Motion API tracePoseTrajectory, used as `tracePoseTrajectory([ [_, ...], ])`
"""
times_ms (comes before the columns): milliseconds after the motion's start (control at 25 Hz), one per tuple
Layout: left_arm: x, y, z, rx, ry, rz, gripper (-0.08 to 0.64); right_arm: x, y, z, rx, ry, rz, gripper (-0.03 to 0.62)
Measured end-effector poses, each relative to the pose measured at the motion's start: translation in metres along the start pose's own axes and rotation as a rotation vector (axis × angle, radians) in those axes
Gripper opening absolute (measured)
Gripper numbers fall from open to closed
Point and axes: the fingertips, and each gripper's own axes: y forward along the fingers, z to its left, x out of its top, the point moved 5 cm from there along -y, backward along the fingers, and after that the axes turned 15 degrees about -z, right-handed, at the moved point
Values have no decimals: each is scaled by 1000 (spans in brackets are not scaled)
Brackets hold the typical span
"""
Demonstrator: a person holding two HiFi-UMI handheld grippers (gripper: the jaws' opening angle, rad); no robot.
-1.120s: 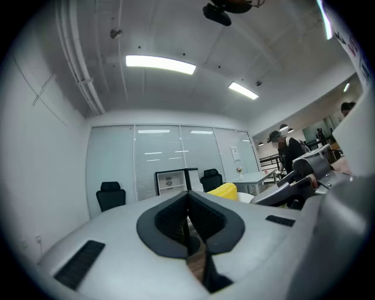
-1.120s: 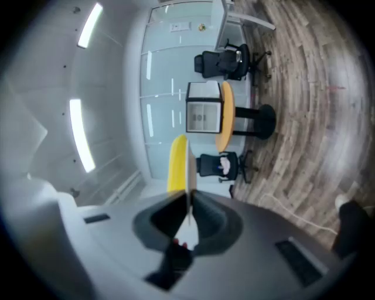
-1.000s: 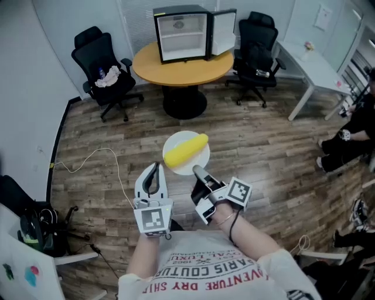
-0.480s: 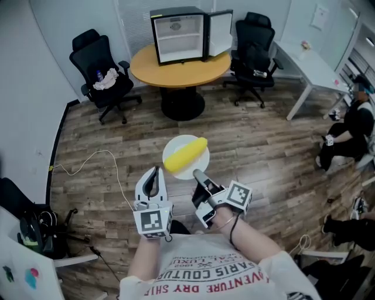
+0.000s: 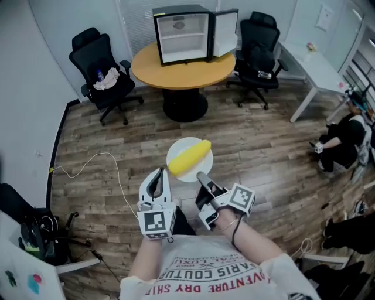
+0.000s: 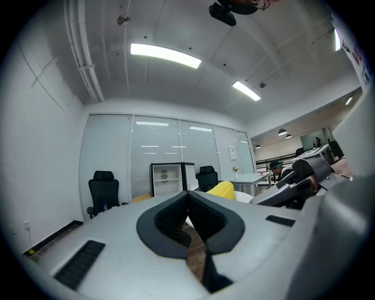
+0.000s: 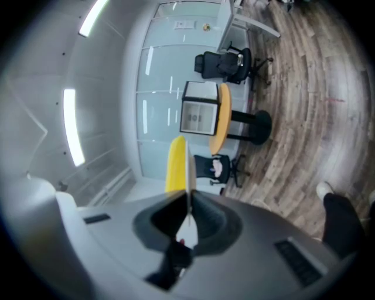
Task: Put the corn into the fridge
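While the right gripper [image 5: 201, 174] stays clamped narrow on the rim of a white plate [image 5: 183, 145], at that plate's 5 o'clock edge, the corn [image 5: 188, 157] lies on the plate. Its length runs from 8 to 2 o'clock in the head view.

Right gripper view: the plate [image 7: 187, 229] appears edge-on between the pads, with the corn [image 7: 176, 164] against its left face.

Left gripper [image 5: 156, 173]: at 8 o'clock of the plate, near it and apart from it. In its own view the jaws meet with nothing between them, and the corn [image 6: 221, 188] shows beyond their tips.

Fridge [image 5: 181, 10]: at 12 o'clock, well apart from the plate, standing on a round table [image 5: 176, 69]. Its door [image 5: 225, 32] hangs open toward 3 o'clock, and one shelf crosses the pale interior.

Black office chair [image 5: 96, 58]: at 10 o'clock, with a pale bundle [image 5: 108, 77] on its seat.

Compared with one second earlier, the plate, the corn and both grippers sit slightly lower in the head view. The corn keeps its lie on the plate, and the fridge door stands as wide as before. The seated person [image 5: 345, 137] at 3 o'clock has shifted.
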Motion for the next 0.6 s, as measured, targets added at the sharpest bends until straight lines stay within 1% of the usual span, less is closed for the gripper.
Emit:
tracePoseTrajectory([
  [160, -14, 41, 29, -19, -30, 3, 34, 5, 45, 3, -1, -5, -21, 41],
  [400, -41, 120, 83, -63, -53, 9, 34, 22, 132, 14, -11, -25, -78, 41],
  [600, -52, 186, 145, -86, -43, 13, 34, 29, 218, 28, -16, -20, -125, 41],
])
